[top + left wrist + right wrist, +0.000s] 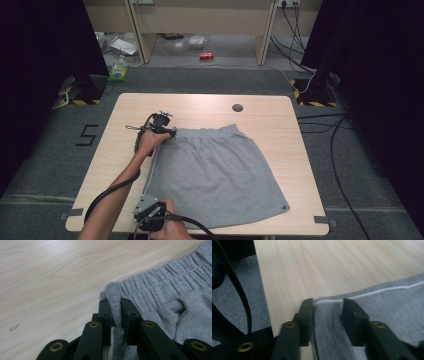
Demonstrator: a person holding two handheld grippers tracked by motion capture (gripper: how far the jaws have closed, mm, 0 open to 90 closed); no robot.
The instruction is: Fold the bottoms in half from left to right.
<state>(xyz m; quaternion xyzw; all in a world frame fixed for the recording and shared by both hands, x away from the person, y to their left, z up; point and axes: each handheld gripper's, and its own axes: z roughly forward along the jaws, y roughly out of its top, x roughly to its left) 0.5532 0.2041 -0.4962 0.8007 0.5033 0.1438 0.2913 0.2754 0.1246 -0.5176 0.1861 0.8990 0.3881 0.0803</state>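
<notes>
Grey shorts (215, 170), "5" floor mark (86, 134)

A recording lab: black curtains (35, 75) flank a pale wooden table (210, 107) on grey carpet (45, 165), with hazard-taped stands (85, 92) and trailing black cables (340, 165).

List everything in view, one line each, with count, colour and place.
shorts: one, grey, spread flat on the table.
table: one, light wood, centre; dark round hole near its far edge.
red can: one, on the floor beyond the table.
green-labelled bottle: one, floor, far left.
cables: several, black, floor at right.
left gripper: black, shut on the waistband corner.
right gripper: black fingers astride the hem corner, with a gap.
</notes>
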